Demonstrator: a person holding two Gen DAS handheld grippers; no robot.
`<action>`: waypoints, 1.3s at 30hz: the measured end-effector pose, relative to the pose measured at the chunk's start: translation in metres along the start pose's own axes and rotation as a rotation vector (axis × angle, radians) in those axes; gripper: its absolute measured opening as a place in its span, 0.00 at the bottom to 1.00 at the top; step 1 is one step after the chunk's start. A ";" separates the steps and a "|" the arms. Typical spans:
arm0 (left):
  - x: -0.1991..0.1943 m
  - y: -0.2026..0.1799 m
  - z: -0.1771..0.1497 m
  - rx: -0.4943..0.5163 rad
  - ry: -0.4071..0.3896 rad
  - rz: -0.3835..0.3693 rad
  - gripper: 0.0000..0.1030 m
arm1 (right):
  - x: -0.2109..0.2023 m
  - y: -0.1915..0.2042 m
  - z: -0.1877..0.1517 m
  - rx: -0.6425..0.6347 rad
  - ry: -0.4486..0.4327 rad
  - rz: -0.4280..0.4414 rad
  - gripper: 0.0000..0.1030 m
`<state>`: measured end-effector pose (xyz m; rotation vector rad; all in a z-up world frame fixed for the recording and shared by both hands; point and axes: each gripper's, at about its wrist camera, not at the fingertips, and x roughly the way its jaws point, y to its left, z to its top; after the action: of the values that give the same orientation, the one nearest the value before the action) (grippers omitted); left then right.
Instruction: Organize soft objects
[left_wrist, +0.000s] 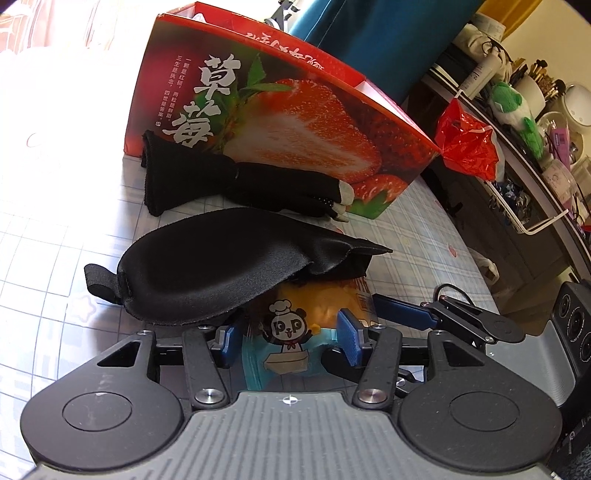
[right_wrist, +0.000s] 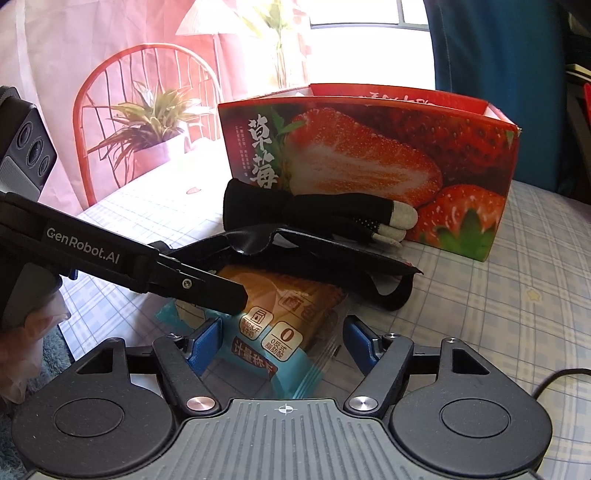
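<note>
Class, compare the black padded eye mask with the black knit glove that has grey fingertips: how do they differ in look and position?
The black padded eye mask is smooth and oval; the black knit glove is long, textured, grey-tipped. The mask lies draped over the packaged bread; the glove lies on the checked tablecloth against the red strawberry box. Both are black, soft and outside the box.

Glossy cardboard box, matt black cloth eye mask, shiny plastic wrapper

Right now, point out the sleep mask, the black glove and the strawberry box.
sleep mask (left_wrist: 192, 273): left wrist view, on its padded black front.
black glove (right_wrist: 317, 210): right wrist view, on the palm section.
strawberry box (right_wrist: 369, 162): right wrist view, on the printed front wall.
</note>
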<state>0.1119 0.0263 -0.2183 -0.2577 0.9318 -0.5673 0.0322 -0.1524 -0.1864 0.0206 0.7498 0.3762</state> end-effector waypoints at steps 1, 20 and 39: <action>0.000 0.000 0.000 -0.004 0.000 -0.001 0.55 | 0.000 0.000 0.000 0.001 -0.001 0.002 0.65; -0.004 0.001 0.022 -0.112 0.055 -0.085 0.54 | -0.007 0.001 0.016 -0.021 -0.015 0.059 0.53; -0.030 -0.018 0.037 -0.097 -0.009 -0.132 0.51 | -0.038 -0.001 0.050 0.014 -0.013 0.060 0.53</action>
<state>0.1216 0.0274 -0.1685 -0.4109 0.9399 -0.6423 0.0404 -0.1602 -0.1244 0.0585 0.7398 0.4272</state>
